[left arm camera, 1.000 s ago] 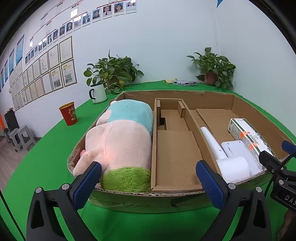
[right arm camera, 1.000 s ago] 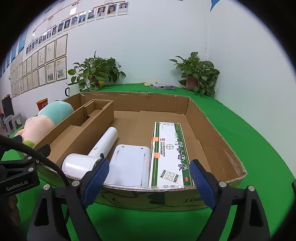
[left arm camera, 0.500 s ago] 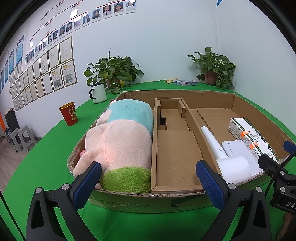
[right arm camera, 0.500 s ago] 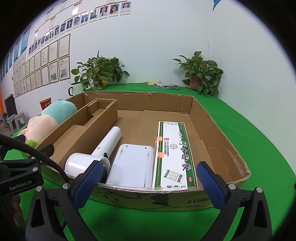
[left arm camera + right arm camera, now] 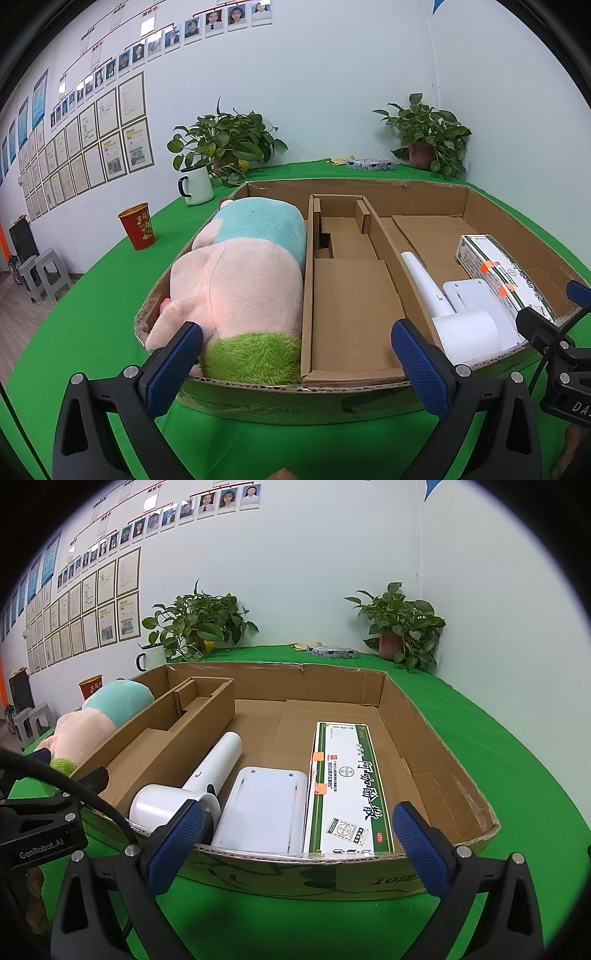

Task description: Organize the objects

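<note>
- A wide, shallow cardboard box (image 5: 436, 760) is sitting on the green counter (image 5: 509, 760), with its near wall facing both grippers.
- A plush toy (image 5: 240, 280), pink with a teal band and a green tuft, is lying in the box's left compartment and filling it end to end.
- A cardboard insert (image 5: 351, 295) is occupying the middle of the box, forming a stepped, bare channel between the plush toy and the right compartment.
- In the right compartment three things are lying side by side: a white hair dryer (image 5: 207, 775) against the insert, a flat white device (image 5: 266, 805) just beside it, and a long green-and-white carton (image 5: 347, 786) touching that device's right edge.
- The carton is lying flat with orange stickers on its left edge; bare cardboard floor is showing between it and the box's right wall.
- The right gripper (image 5: 295, 845) is hovering just in front of the near wall, its blue fingers (image 5: 421, 845) having just been opening; they are now standing spread wide with nothing between them.
- The left gripper (image 5: 295, 365) is hovering before the insert, fingers (image 5: 173, 365) spread wide apart and gripping nothing.
- Behind the box, a white mug (image 5: 195, 184), a red cup (image 5: 138, 225) and two potted plants (image 5: 225, 144) are standing on the counter near the wall.
</note>
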